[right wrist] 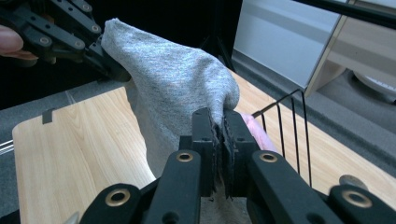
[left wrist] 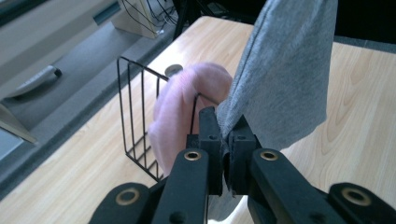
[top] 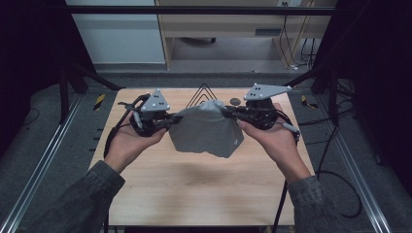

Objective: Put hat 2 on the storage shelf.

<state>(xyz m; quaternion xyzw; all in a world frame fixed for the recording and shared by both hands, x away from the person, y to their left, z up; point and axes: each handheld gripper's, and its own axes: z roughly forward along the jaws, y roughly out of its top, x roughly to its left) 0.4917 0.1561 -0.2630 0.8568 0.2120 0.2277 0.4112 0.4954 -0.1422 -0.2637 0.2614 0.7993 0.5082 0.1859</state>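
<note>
A grey cloth (top: 206, 130) hangs in the air over the middle of the wooden table (top: 194, 189), stretched between both grippers. My left gripper (top: 171, 119) is shut on its left edge; in the left gripper view the jaws pinch the grey cloth (left wrist: 280, 79) at my left gripper (left wrist: 227, 133). My right gripper (top: 227, 112) is shut on the right edge; in the right gripper view the grey cloth (right wrist: 177, 79) runs from my right gripper (right wrist: 220, 122) across to the other gripper (right wrist: 109, 65). A pink cloth (left wrist: 180, 109) lies in a black wire rack (left wrist: 135, 116) behind it.
The wire rack (top: 203, 93) stands at the table's far edge, with a small dark disc (top: 235, 101) beside it. Cables trail off the table's right side. Shelving and a grey floor lie beyond the far edge.
</note>
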